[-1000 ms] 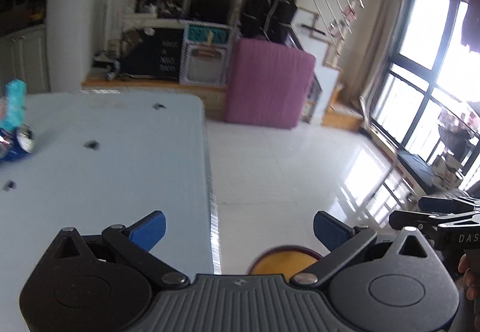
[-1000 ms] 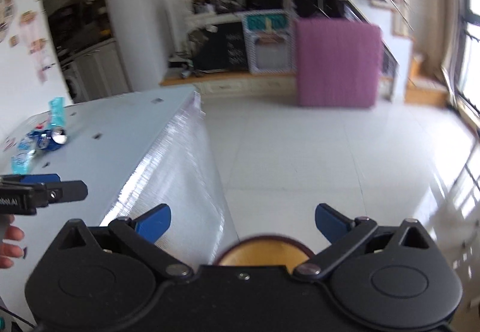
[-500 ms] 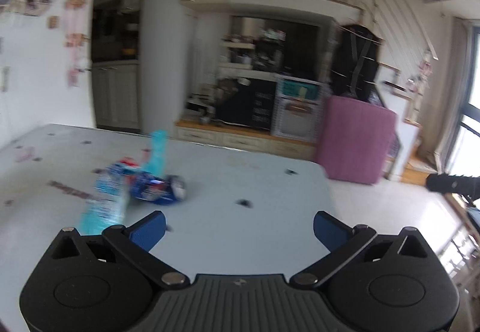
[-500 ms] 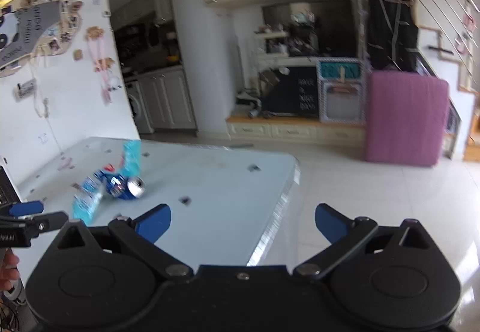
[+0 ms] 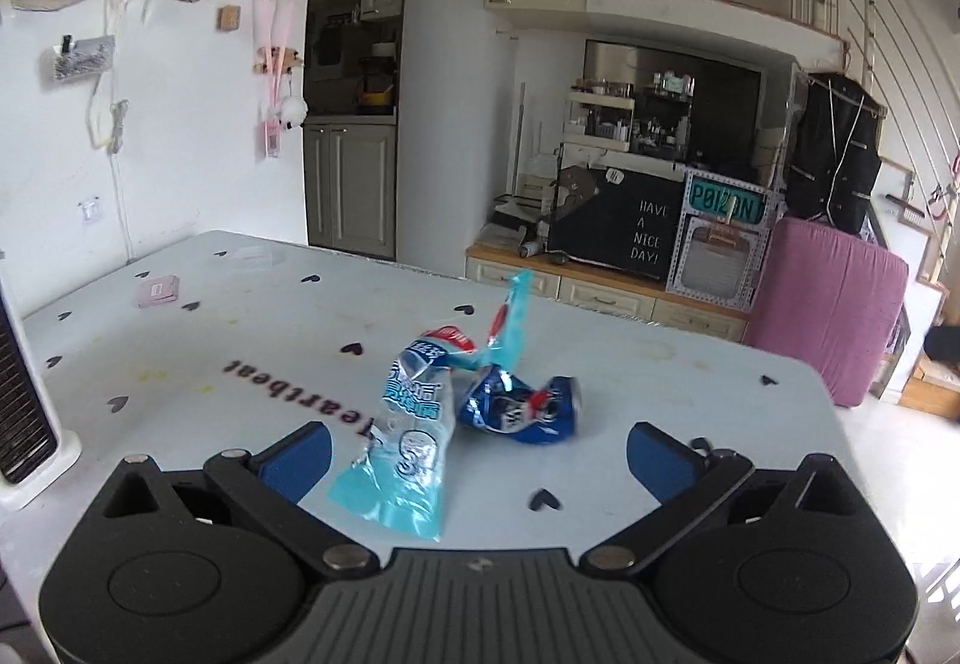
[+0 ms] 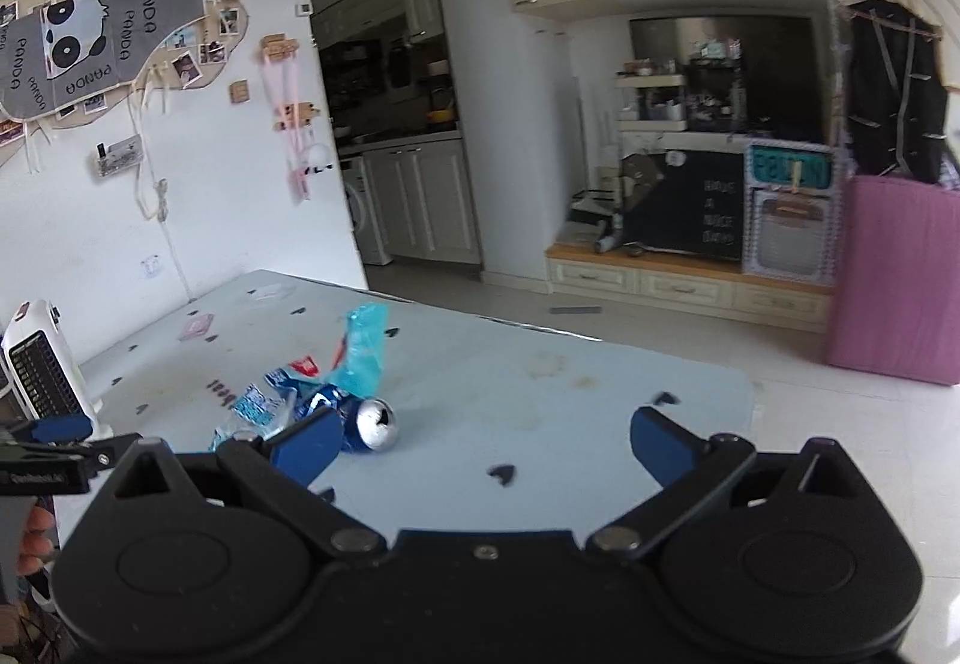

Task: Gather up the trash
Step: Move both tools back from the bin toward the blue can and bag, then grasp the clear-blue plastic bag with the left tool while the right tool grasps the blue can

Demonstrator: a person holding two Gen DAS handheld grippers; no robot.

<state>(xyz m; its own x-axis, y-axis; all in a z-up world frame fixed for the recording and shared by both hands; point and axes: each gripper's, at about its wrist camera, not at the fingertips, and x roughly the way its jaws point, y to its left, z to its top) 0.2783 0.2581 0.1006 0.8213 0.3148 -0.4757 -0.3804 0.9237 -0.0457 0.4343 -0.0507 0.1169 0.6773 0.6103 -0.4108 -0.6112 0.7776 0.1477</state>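
A crushed blue soda can lies on its side on the pale table, and its long way runs left to right. Its shiny end points to the right. A light blue plastic wrapper lies touching the can on its left, and one twisted end of it sticks up. Both bits of trash sit near the middle of the table. The left tool is spread wide and holds nothing. The trash lies straight ahead of it, just past its blue fingers. The right tool is spread wide and holds nothing too, but the trash is off to its left side. So the left tool looks nearer and better lined up to grab first. A small white heater stands at the table's left edge.
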